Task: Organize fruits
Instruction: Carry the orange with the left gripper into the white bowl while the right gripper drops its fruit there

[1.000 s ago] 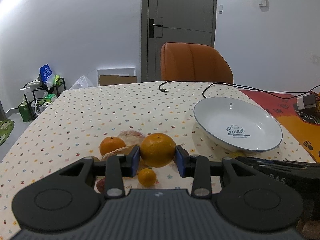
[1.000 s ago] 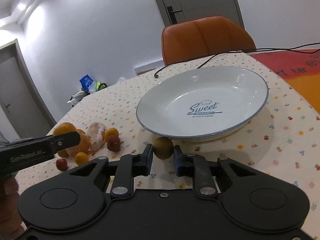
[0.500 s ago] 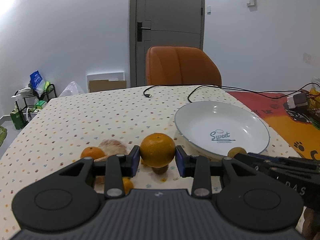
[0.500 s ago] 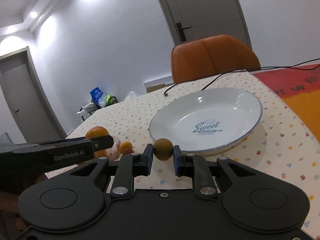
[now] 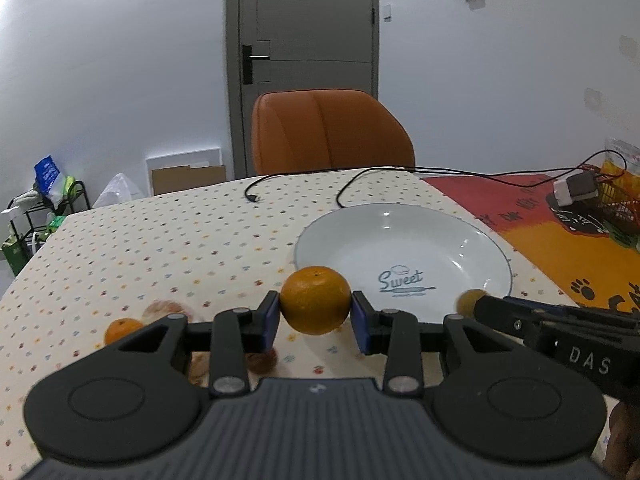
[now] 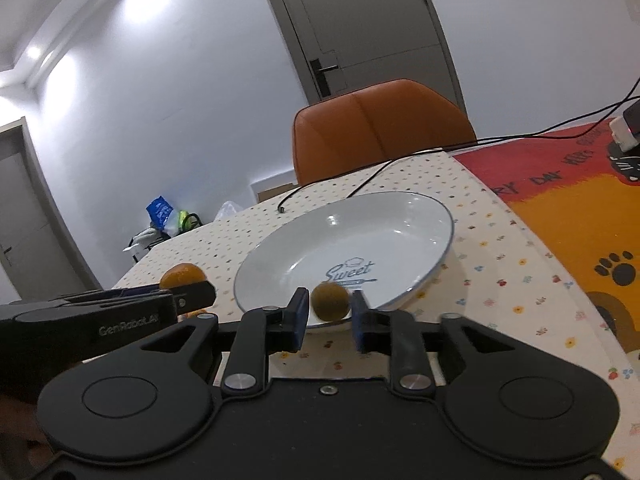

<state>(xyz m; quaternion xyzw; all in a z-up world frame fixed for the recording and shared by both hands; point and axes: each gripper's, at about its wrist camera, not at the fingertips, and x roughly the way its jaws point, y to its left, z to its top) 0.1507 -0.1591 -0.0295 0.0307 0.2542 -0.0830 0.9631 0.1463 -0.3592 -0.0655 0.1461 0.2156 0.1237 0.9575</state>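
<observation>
Orange (image 5: pixel 315 300) sits clamped between my left gripper (image 5: pixel 315 322) pads, held just short of the plate (image 5: pixel 472 240) near rim, so plate lies straight ahead. Right gripper (image 6: pixel 329 316) jaws look slightly parted around the small brown fruit (image 6: pixel 330 300) at the rim; can't tell if it's still gripped.

the right tongs (image 6: pixel 329 314), pads slightly apart, frame a small brown fruit (image 6: pixel 330 300) above the near rim of a white plate (image 6: pixel 420 236) on the bench (image 6: pixel 500 264); the left tongs (image 6: pixel 188 294) carry an orange (image 6: pixel 182 274).
</observation>
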